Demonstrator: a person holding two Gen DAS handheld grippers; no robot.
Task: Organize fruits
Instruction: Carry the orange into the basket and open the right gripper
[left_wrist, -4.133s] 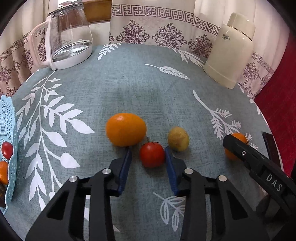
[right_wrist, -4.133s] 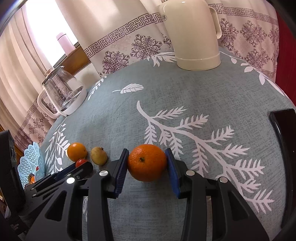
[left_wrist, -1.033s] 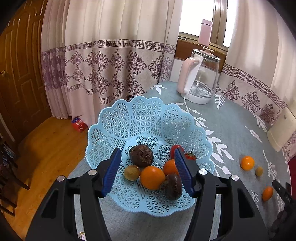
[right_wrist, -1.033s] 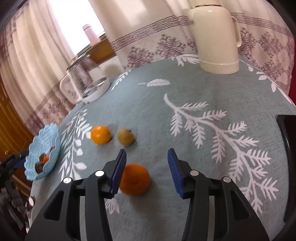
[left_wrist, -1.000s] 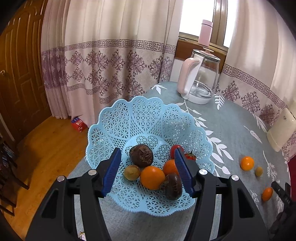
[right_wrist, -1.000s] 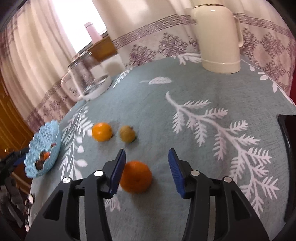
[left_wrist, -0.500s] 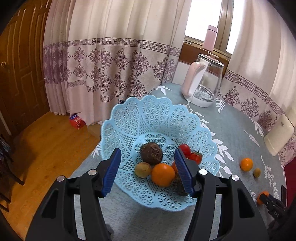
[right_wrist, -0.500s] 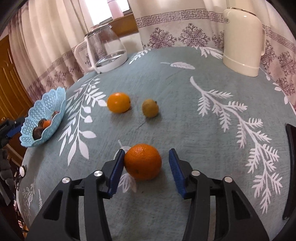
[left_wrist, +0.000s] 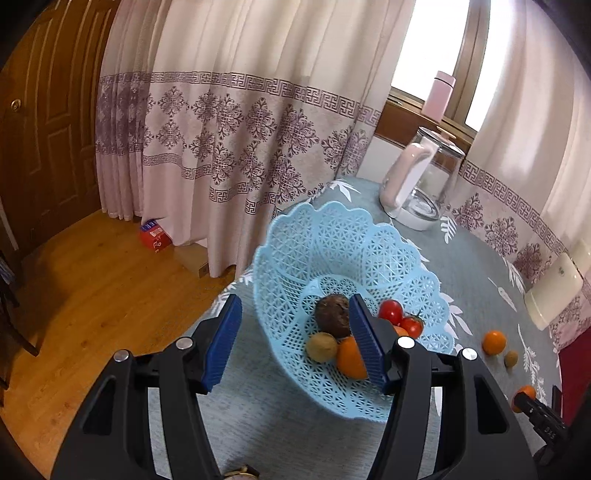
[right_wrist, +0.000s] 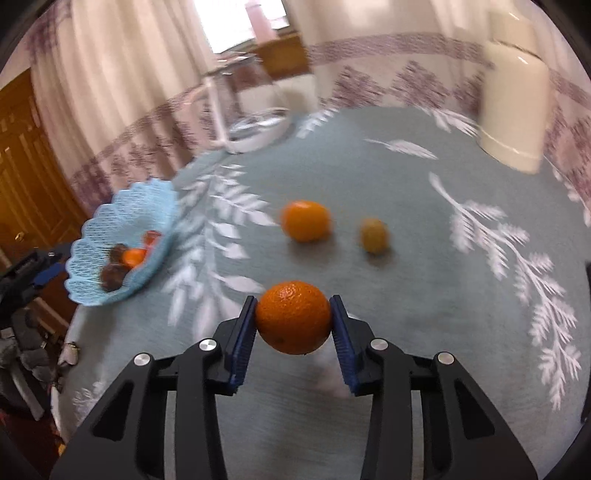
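Orange (right_wrist: 293, 317) in R hand-held gripper (right_wrist: 293, 334), L hand-held gripper (left_wrist: 295, 345) agape nr basket (left_wrist: 332, 236)

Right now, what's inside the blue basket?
The blue basket holds two tomatoes, a dark brown fruit, a small yellowish fruit and an orange. The left gripper's finger hides the rest.

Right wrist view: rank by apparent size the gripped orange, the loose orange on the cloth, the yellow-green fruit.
1. Gripped orange, though it is nearest the camera, so unsure.
2. Loose orange.
3. Yellow-green fruit, clearly smallest.
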